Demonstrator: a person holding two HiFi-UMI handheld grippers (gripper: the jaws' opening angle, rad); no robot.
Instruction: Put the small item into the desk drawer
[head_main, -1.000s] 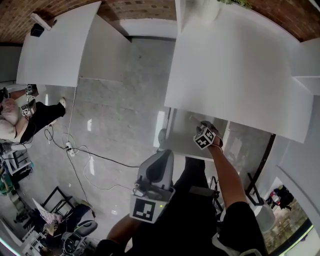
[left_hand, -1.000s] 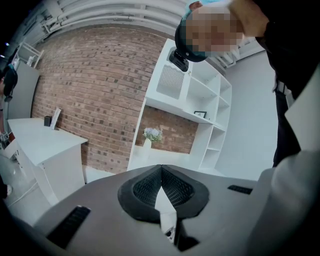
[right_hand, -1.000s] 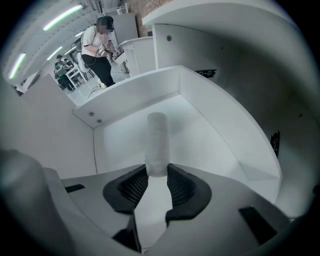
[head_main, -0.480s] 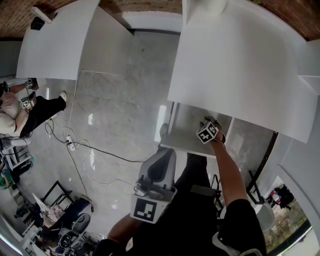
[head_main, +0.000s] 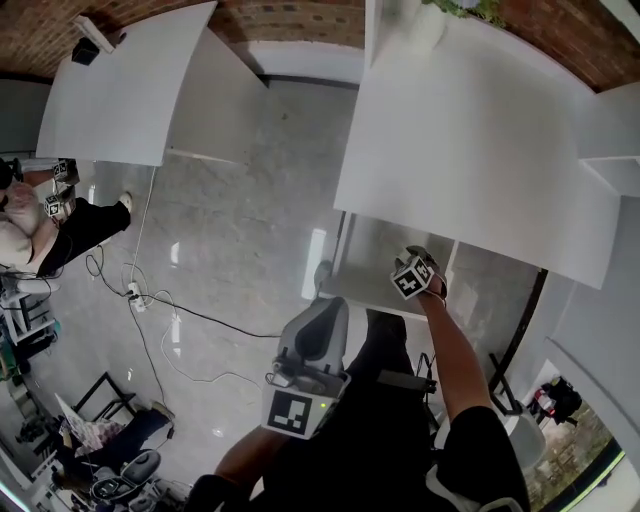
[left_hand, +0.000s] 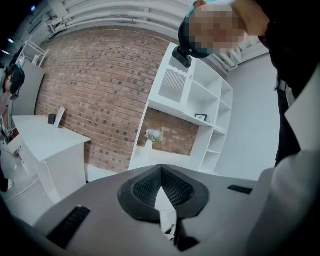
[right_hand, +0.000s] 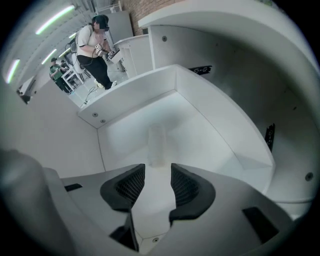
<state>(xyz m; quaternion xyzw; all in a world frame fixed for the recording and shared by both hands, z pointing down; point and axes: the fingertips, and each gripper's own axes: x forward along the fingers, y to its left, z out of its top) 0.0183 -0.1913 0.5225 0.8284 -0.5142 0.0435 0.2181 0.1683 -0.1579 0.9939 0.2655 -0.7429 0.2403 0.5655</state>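
Pale and blurred, the item (right_hand: 157, 144) lies lengthwise on the floor of the drawer (right_hand: 131, 92). It looks like a short tube, though the picture is too soft to be sure. Its near end sits about level with the tips of the right gripper (right_hand: 158, 172). That gripper's jaws are opening and stand wide. Their ribbed pads (right_hand: 131, 184) flank bare drawer floor and do not press on the item. White drawer walls rise to the left, at the back and to the right.

From the head view, the drawer (head_main: 352, 286) is pulled out from under the front edge of the white desk (head_main: 470, 130). The right gripper (head_main: 418, 258) reaches down into it, its marker cube (head_main: 410, 279) facing up. The item itself does not show in this view.

The left gripper (head_main: 322, 280) is held off to the left of the drawer, in front of the person's body. In its own view its jaws meet tip to tip with nothing between them (left_hand: 161, 169). Beyond them stand a brick wall (left_hand: 95, 85), white shelves (left_hand: 200, 107) and a vase (left_hand: 149, 145) of flowers.

Farther out, a second desk (head_main: 125, 90) stands across the marble floor (head_main: 240, 240), where cables (head_main: 185, 315) trail. Another person (head_main: 55, 235) stands at the far left.
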